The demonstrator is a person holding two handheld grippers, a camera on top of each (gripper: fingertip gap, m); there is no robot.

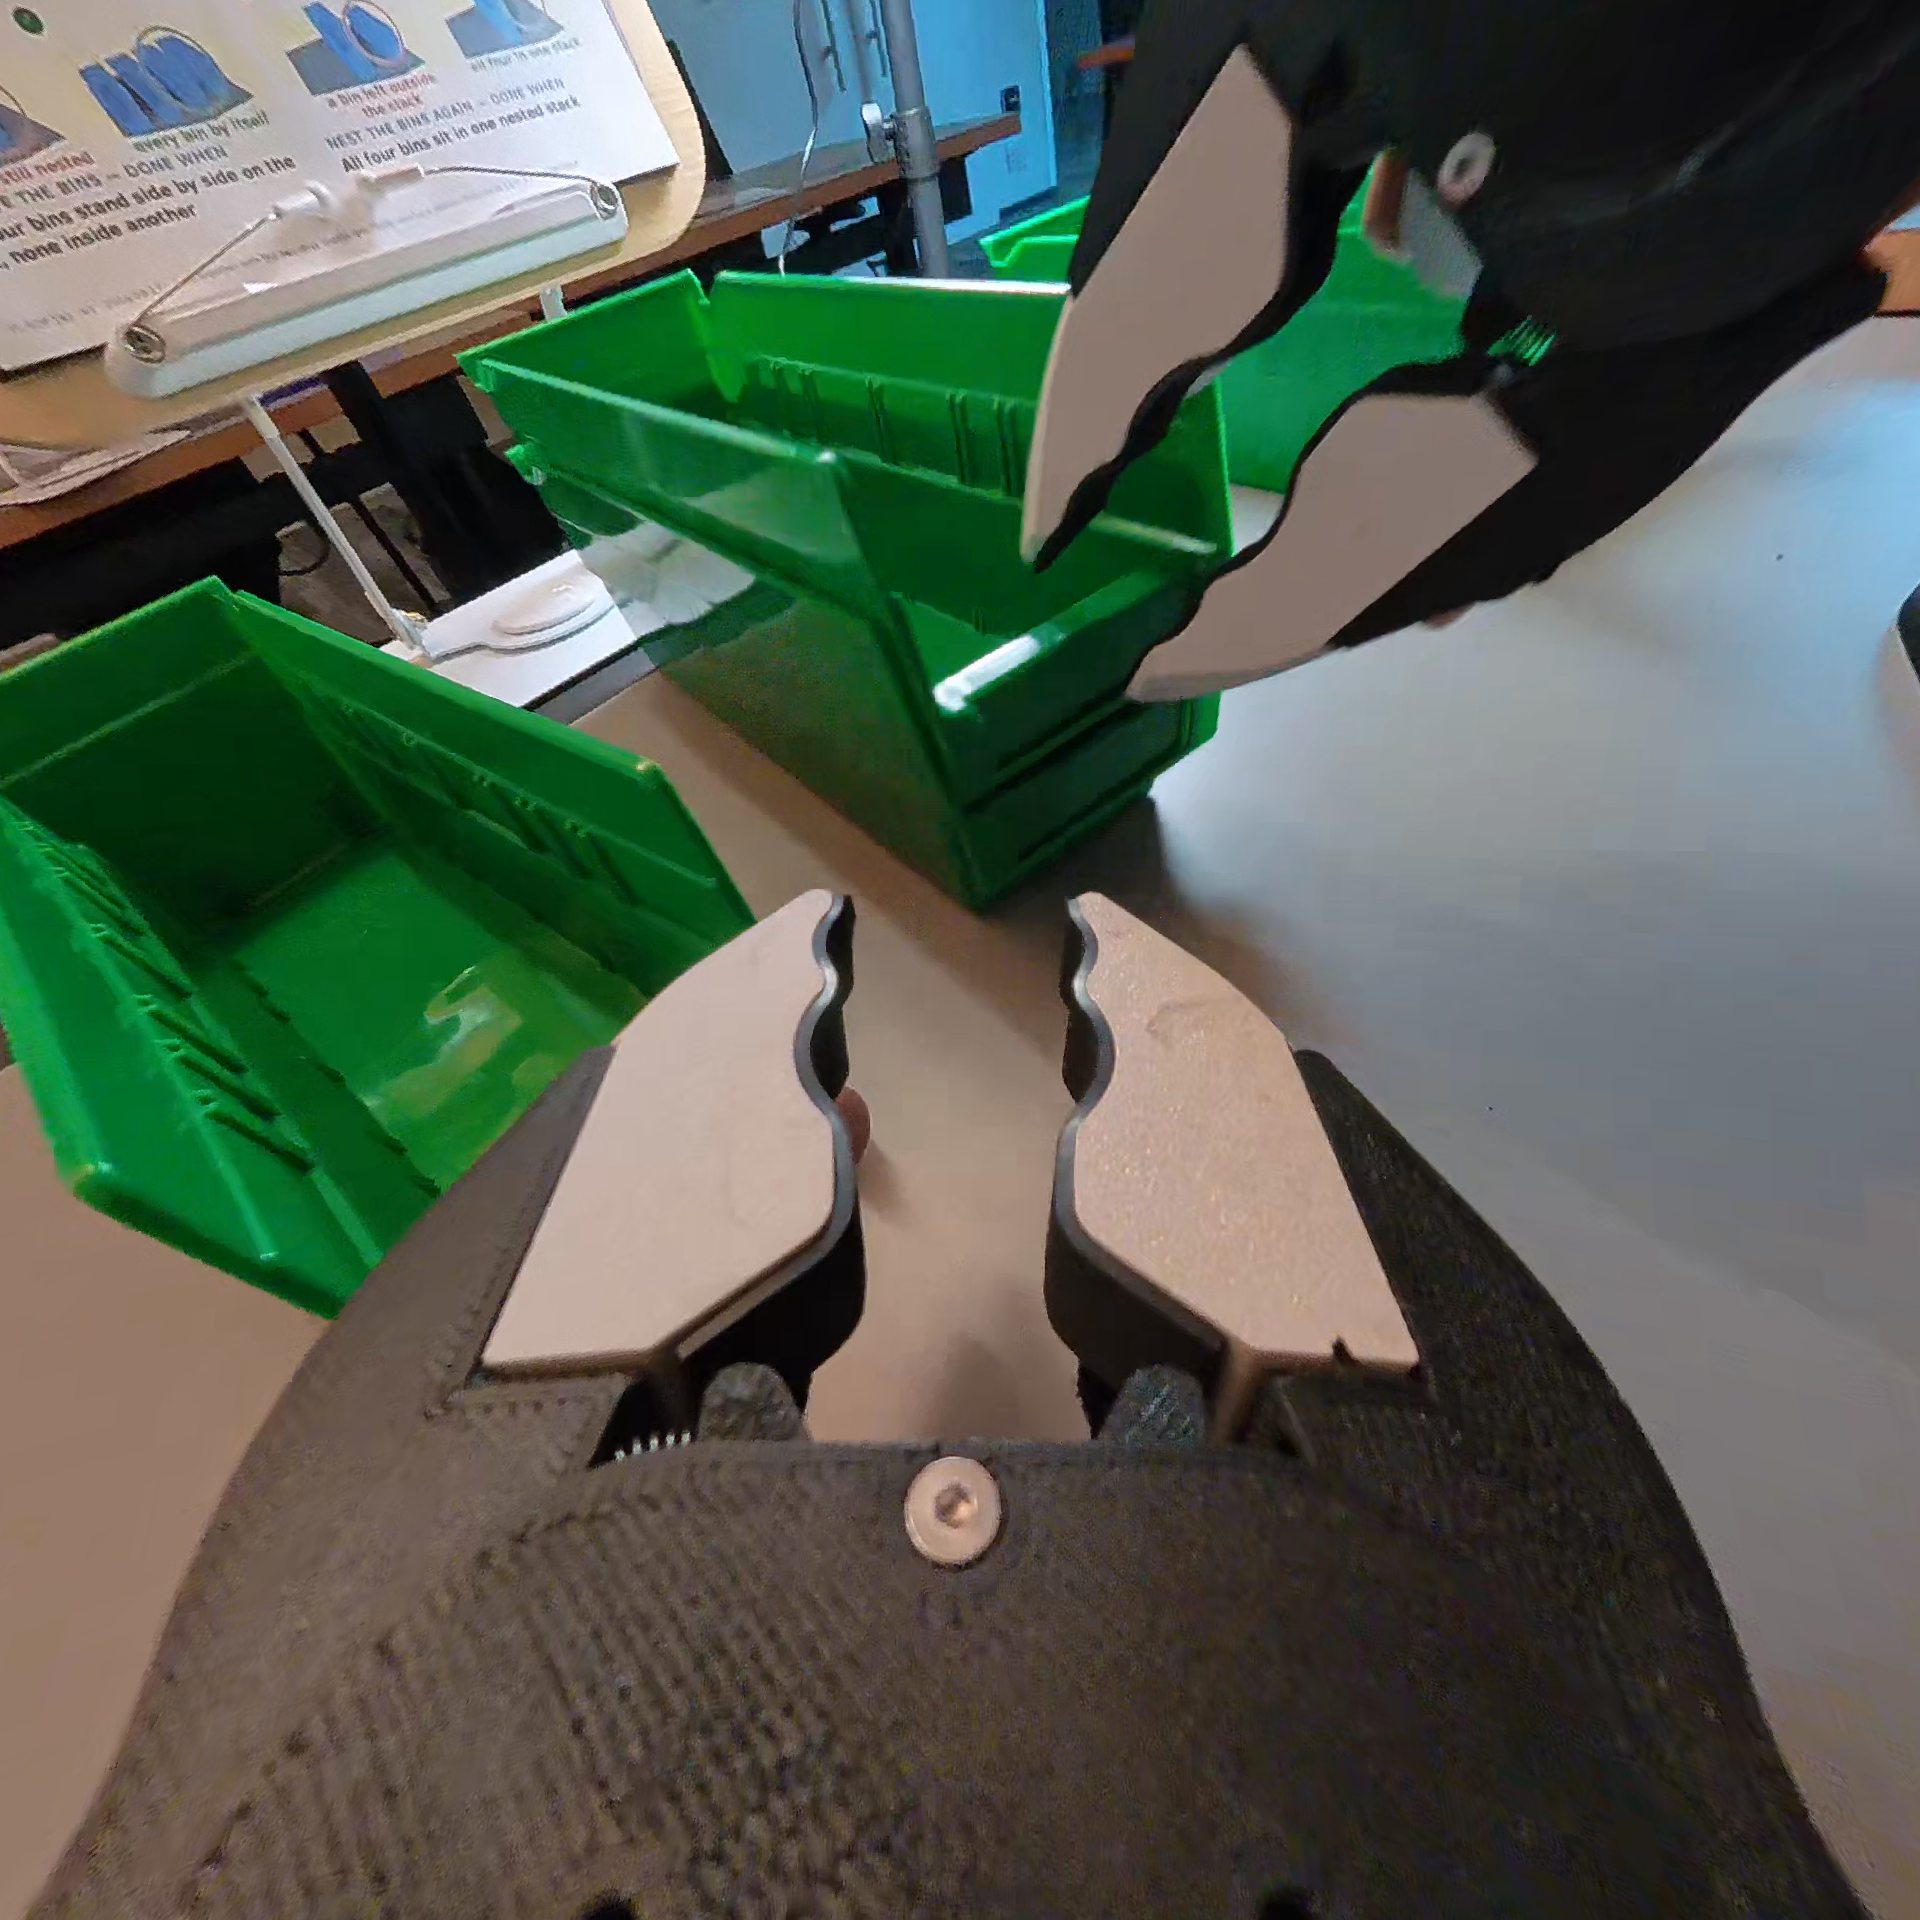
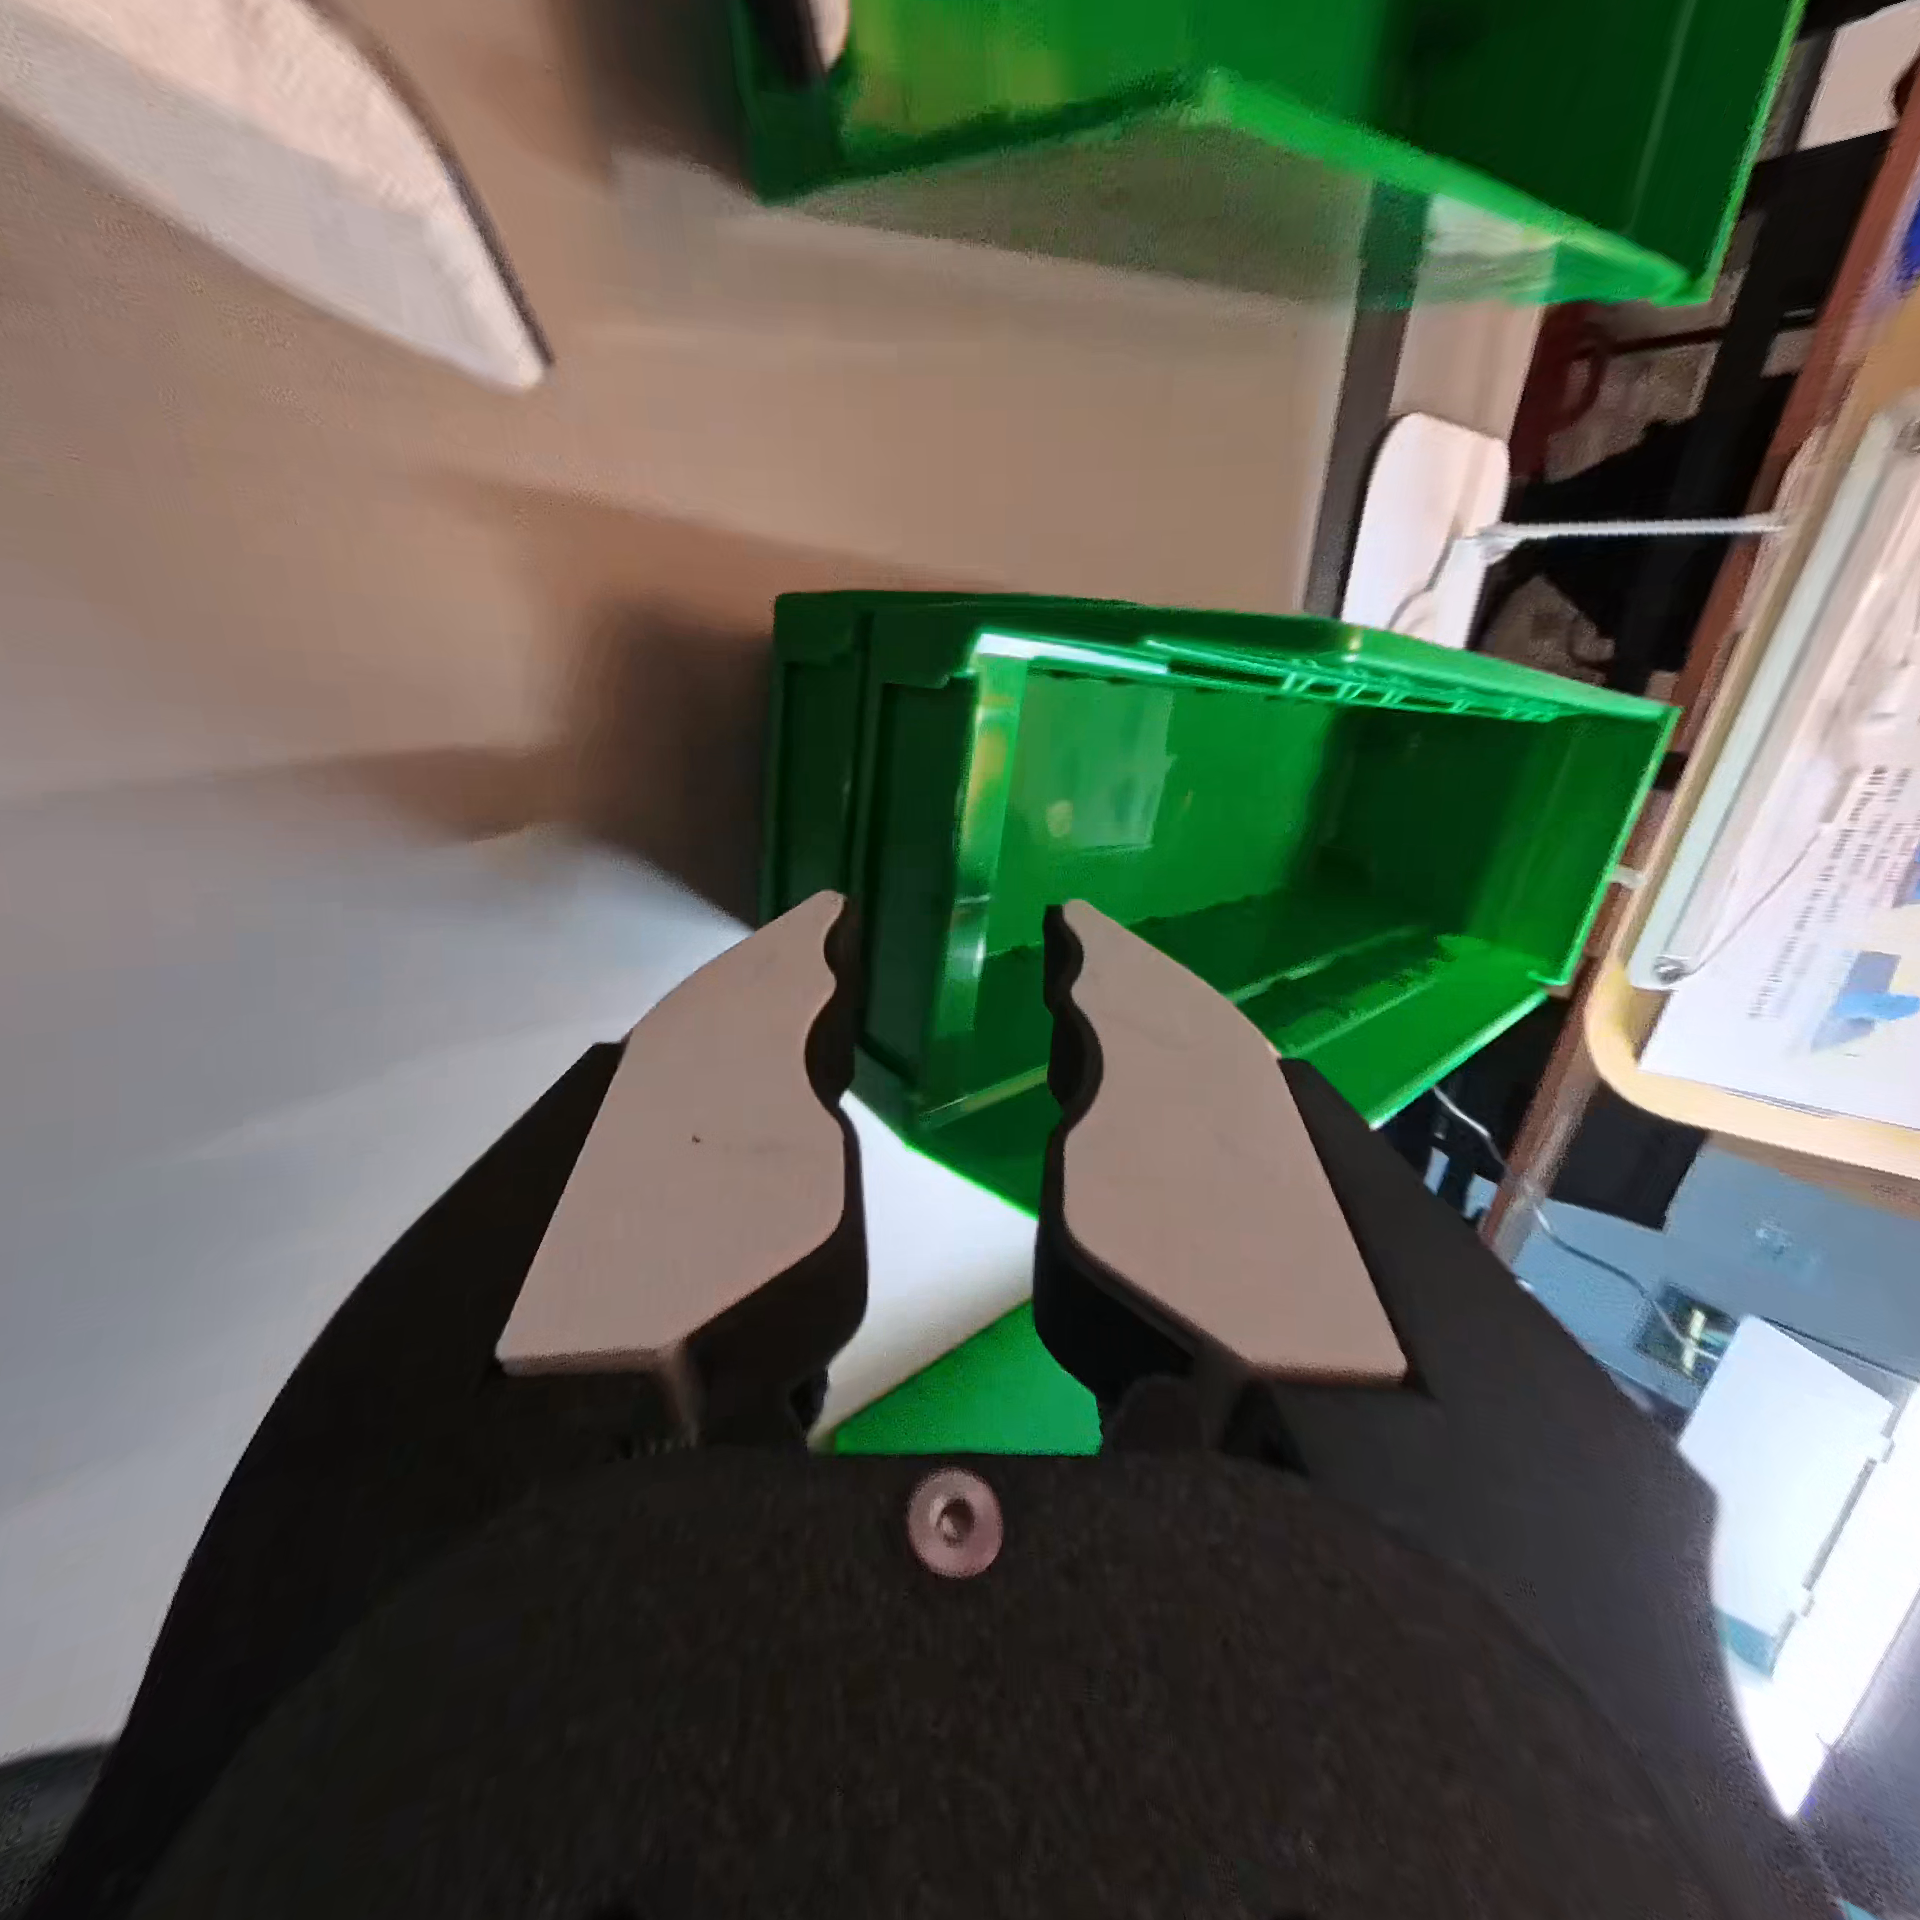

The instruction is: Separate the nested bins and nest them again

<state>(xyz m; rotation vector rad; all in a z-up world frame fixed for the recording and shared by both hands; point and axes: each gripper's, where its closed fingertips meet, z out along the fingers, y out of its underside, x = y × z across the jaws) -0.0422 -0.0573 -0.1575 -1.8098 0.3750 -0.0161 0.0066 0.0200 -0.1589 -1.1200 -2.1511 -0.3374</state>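
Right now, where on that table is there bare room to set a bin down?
Bare table lies right of the nested bins, and between them and the left gripper. It is crowded on the left, by the single bin and the clipboard stand.

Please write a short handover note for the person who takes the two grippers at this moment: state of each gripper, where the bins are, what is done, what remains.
Left gripper: open, empty, low over the table.
Right gripper: open, its fingers on either side of the front lip of the top bin in the nested stack, not yet closed.
Single bin: alone on the table, left of the stack. Another green bin shows behind the stack.
Done: at least one bin stands apart.
Left: the stack looks at least two deep; pull those apart, then nest all again.
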